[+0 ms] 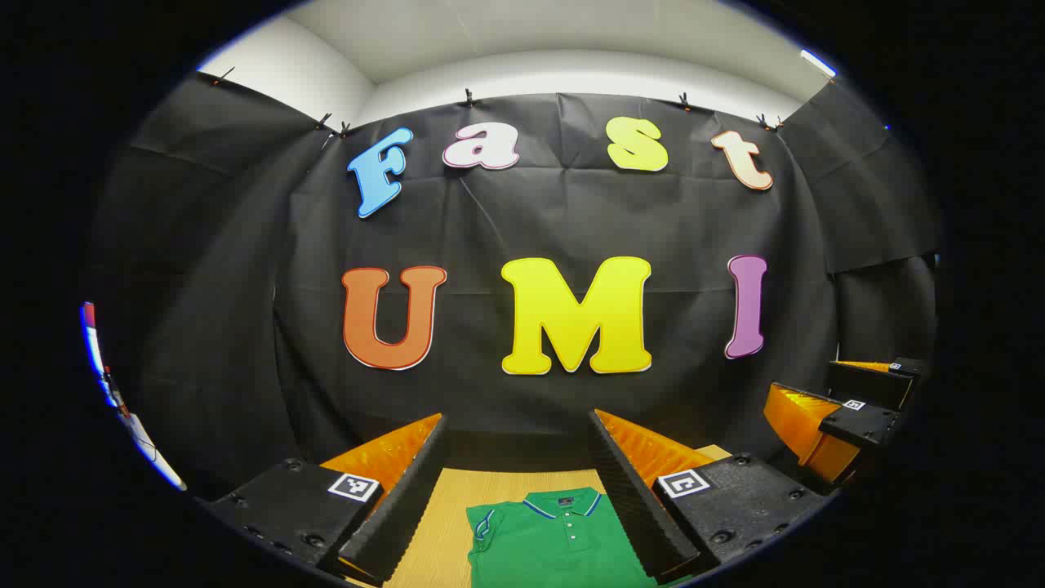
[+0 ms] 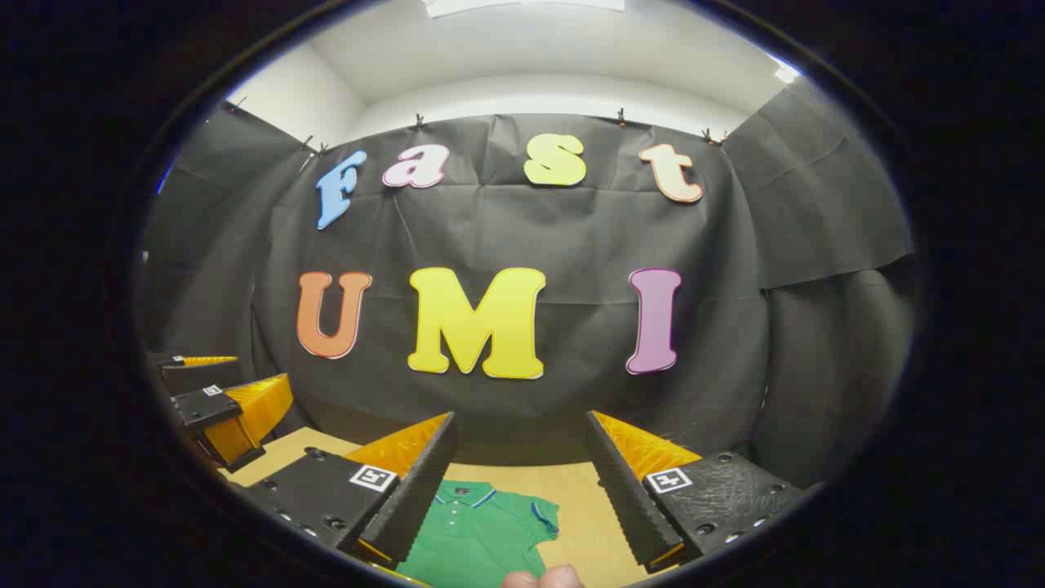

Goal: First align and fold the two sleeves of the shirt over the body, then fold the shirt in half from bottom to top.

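A green polo shirt [image 1: 555, 535] with a blue-striped collar lies flat on the wooden table [image 1: 445, 523], collar toward the wall. In the left gripper view, my left gripper [image 1: 518, 490] is open, held above the table over the shirt's collar end. The shirt [image 2: 478, 531] lies below and between the fingers of my right gripper [image 2: 518, 490], which is open and empty too; one short sleeve [image 2: 543, 514] points right. My right gripper [image 1: 849, 408] appears at the right edge of the left gripper view, and my left gripper [image 2: 216, 400] at the left edge of the right gripper view.
The black cloth wall [image 1: 571, 220] stands close behind the table's far edge. Bare wooden table [image 2: 588, 506] lies to the right of the shirt. Fingertips of a hand [image 2: 543, 578] show at the bottom of the right gripper view.
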Available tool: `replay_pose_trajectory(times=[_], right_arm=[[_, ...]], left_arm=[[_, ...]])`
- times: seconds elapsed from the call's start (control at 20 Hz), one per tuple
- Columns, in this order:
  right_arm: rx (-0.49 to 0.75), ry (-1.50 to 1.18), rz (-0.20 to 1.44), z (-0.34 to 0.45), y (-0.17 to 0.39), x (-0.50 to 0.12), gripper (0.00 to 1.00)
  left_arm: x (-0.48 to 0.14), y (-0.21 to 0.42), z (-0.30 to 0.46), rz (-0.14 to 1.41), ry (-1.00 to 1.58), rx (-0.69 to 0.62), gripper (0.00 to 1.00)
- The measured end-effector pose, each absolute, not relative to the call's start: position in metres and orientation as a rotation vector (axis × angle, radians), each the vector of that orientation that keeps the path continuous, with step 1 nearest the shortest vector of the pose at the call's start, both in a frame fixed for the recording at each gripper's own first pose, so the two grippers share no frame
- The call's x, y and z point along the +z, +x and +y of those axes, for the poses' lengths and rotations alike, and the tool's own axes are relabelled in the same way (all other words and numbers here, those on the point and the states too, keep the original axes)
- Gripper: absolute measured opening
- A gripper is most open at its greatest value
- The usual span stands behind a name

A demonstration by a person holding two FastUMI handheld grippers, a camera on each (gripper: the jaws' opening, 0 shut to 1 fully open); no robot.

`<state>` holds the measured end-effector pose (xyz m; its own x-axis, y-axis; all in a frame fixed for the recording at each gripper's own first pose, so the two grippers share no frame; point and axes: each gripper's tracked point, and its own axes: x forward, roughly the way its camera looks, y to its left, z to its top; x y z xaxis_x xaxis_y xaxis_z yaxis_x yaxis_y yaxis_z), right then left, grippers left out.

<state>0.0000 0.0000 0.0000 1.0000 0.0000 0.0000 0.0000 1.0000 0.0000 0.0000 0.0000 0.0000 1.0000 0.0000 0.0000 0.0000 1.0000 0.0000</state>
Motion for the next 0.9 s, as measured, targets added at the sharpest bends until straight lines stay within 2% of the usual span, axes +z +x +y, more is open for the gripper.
replay_pose_trajectory(times=[0.2,0.35,0.55,0.9], right_arm=[[0.010,-0.005,0.000,0.005,0.006,0.001,0.96],[0.029,0.001,-0.004,0.009,0.011,0.003,0.93],[0.040,-0.007,0.005,0.008,0.017,-0.002,0.96],[0.062,-0.020,0.109,-0.007,0.039,-0.046,0.95]], left_arm=[[0.001,0.003,0.003,-0.007,0.013,0.006,1.00],[0.002,0.006,0.004,-0.007,0.016,0.012,1.00],[-0.001,0.011,0.005,0.000,0.012,0.019,1.00],[-0.013,0.018,0.005,0.023,0.018,0.040,1.00]])
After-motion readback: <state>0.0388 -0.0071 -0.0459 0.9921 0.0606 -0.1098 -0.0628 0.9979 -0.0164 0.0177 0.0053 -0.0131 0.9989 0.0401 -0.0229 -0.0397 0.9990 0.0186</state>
